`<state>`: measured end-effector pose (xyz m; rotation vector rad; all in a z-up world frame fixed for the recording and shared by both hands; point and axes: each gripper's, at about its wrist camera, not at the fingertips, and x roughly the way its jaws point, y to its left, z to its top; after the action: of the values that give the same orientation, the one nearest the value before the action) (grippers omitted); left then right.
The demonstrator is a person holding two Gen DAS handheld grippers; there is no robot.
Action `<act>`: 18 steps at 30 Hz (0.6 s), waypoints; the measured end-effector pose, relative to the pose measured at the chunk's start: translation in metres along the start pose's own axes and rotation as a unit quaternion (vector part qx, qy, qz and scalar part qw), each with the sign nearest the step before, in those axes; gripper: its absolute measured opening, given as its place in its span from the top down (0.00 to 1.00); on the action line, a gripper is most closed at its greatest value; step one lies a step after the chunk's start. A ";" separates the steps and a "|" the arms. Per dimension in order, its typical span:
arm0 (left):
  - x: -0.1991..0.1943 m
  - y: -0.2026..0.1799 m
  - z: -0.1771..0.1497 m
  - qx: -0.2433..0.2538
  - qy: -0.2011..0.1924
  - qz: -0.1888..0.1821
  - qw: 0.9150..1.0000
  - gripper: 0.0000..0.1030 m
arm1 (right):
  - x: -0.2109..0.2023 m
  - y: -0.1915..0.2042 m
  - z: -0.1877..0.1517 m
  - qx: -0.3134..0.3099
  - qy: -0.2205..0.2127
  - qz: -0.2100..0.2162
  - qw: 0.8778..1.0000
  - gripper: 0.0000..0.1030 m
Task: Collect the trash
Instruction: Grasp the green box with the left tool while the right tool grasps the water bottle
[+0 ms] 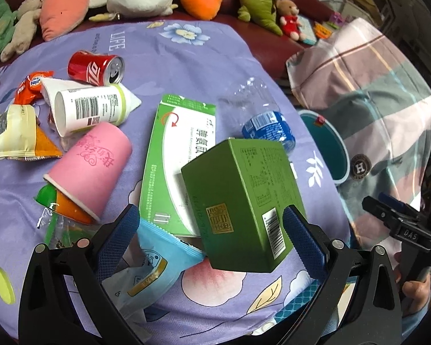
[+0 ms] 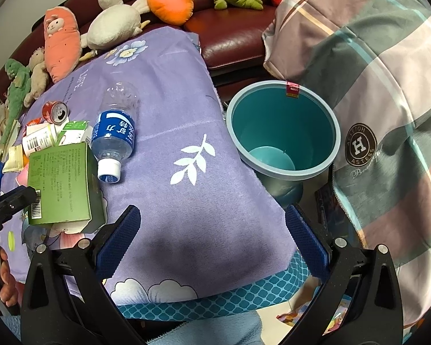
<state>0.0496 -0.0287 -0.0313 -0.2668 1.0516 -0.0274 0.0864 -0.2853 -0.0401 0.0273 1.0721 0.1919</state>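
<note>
My left gripper [image 1: 209, 233] stands spread around the dark green cardboard box [image 1: 241, 204] (only the right pad touches). My right gripper [image 2: 212, 238] hangs released near the teal plastic bin [image 2: 284, 132].

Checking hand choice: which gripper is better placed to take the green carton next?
Left. The left gripper is open, straddling the green cardboard carton; the right gripper is open over bare purple cloth, carton off beside it.
</note>
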 end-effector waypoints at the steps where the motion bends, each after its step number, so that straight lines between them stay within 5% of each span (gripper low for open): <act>1: -0.004 -0.004 -0.003 0.011 -0.009 0.006 1.000 0.04 | 0.000 -0.002 0.000 0.002 0.000 0.000 1.000 0.06; 5: -0.016 -0.023 -0.023 0.087 -0.025 0.041 0.995 0.04 | 0.002 -0.006 0.002 0.010 0.001 0.002 1.000 0.06; 10: -0.004 -0.029 -0.041 0.117 -0.005 0.052 0.992 0.06 | 0.004 -0.001 -0.001 0.007 0.001 0.010 1.000 0.06; 16: 0.024 -0.023 -0.025 0.071 -0.006 0.046 0.996 0.48 | 0.008 0.004 -0.003 0.003 0.010 0.014 1.000 0.06; 18: 0.028 -0.020 -0.019 0.055 -0.021 0.051 0.997 0.75 | 0.009 0.003 -0.001 0.003 0.012 0.012 1.000 0.06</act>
<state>0.0492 -0.0559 -0.0600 -0.1124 1.0171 0.0118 0.0895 -0.2805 -0.0484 0.0435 1.0959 0.2104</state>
